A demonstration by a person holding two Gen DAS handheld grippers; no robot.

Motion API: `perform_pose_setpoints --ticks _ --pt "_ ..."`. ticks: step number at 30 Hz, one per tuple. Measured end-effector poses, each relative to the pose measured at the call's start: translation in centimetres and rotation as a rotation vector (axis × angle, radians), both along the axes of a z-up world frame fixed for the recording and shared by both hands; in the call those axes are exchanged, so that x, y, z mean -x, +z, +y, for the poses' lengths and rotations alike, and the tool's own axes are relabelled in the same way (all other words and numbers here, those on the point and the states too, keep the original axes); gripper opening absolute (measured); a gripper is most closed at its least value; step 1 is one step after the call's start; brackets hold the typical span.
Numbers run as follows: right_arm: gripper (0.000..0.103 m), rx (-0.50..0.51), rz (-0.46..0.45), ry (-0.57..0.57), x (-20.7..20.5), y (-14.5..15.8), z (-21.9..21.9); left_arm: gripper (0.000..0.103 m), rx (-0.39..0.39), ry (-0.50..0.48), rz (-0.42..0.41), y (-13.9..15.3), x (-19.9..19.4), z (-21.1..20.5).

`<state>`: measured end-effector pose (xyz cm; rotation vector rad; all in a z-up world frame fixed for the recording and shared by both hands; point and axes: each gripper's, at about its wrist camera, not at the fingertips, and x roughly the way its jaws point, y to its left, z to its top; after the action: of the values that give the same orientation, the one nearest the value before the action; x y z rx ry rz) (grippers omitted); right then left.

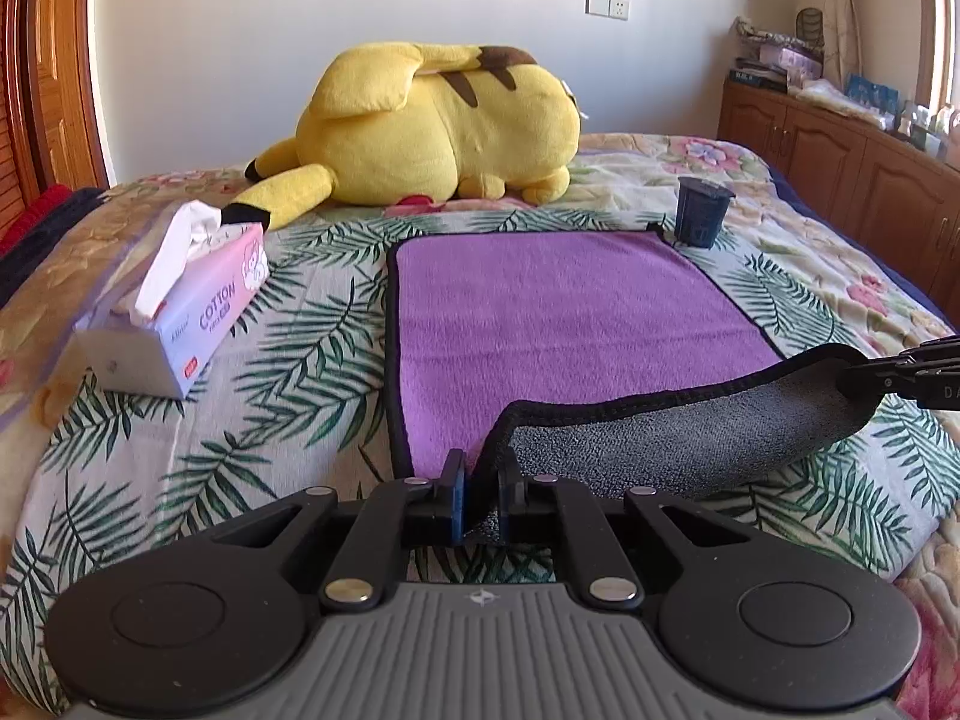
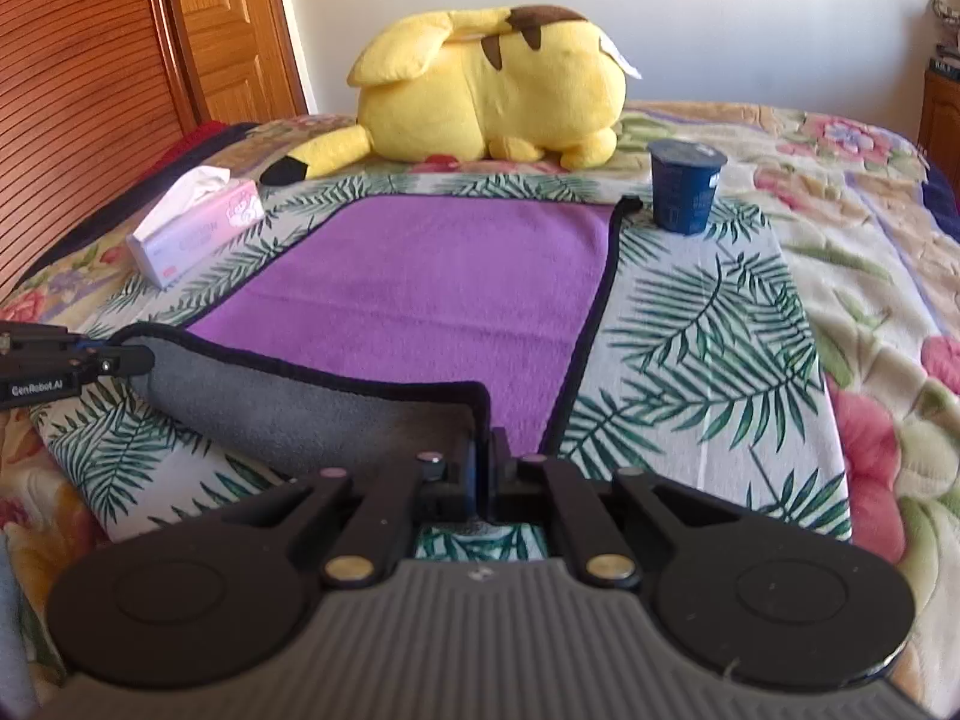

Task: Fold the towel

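Observation:
A purple towel with a black hem and grey underside lies flat on the bed; it also shows in the right wrist view. Its near edge is lifted and turned over, showing the grey side. My left gripper is shut on the near left corner. My right gripper is shut on the near right corner. Each gripper shows in the other's view, the right one and the left one, holding the raised hem.
A yellow plush toy lies at the far side of the bed. A tissue box sits left of the towel. A dark blue cup stands at the towel's far right corner. Wooden cabinets line the right wall.

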<state>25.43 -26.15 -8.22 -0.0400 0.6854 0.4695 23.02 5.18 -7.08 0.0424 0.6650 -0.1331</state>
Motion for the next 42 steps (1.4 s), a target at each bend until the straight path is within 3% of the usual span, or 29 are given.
perform_pose_setpoints --ticks 42 --pt "0.004 0.038 -0.096 0.037 -4.9 1.1 0.4 0.0 -0.045 -0.028 -0.108 1.4 -5.3 -0.5"
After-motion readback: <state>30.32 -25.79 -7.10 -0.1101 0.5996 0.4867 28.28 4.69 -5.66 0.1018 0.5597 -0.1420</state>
